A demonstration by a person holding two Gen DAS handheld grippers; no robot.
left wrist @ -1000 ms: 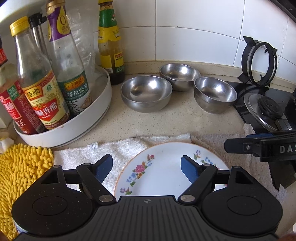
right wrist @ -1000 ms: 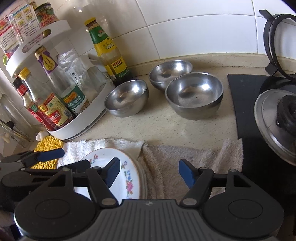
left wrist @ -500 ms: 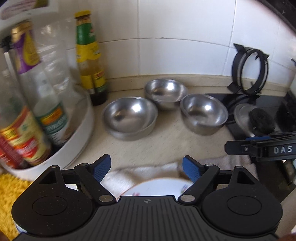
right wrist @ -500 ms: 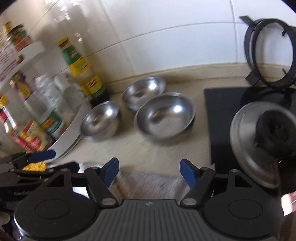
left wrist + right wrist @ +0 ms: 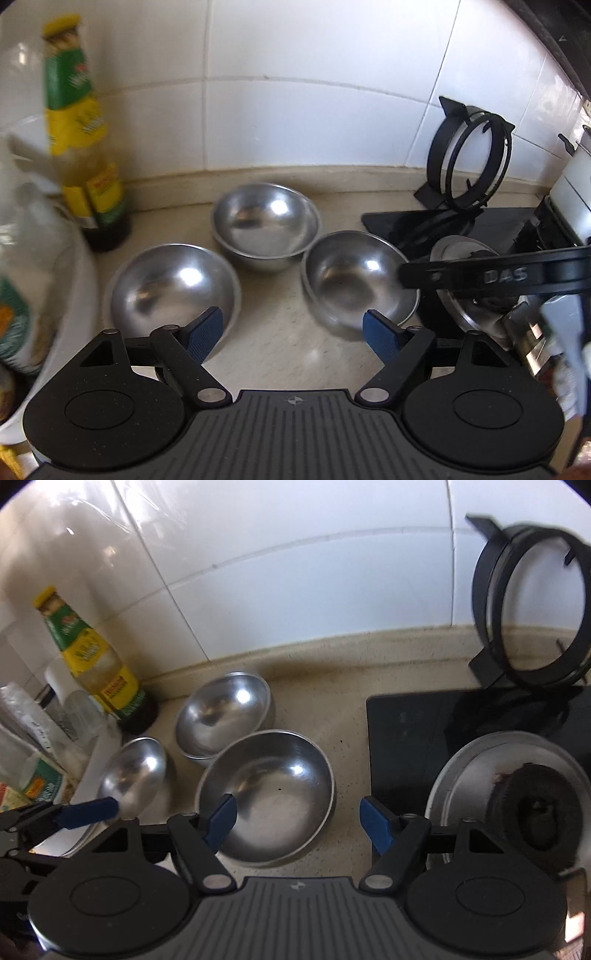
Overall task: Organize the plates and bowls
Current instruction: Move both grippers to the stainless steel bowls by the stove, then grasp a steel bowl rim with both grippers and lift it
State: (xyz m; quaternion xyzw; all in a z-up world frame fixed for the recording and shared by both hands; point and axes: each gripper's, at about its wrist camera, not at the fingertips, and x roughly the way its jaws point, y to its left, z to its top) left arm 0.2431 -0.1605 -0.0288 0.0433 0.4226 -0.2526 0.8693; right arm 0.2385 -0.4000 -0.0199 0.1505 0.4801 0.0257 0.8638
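Your left gripper point(image 5: 291, 332) hangs over the counter point(image 5: 280, 325) with nothing between its blue pads, and its jaws are closing. Your right gripper point(image 5: 297, 818) is also empty, jaws spread wide and not moving noticeably, poised above the near rim of the right bowl point(image 5: 269, 794). Three steel bowls sit in a cluster by the tiled wall: the left bowl point(image 5: 170, 291) next to the white turntable point(image 5: 79, 280), the back bowl point(image 5: 264, 225) nearest the wall, the right bowl beside the black stove point(image 5: 443, 738). A sauce bottle point(image 5: 92, 661) stands behind them. The left view is blurred, so whether the bowls touch is hard to say.
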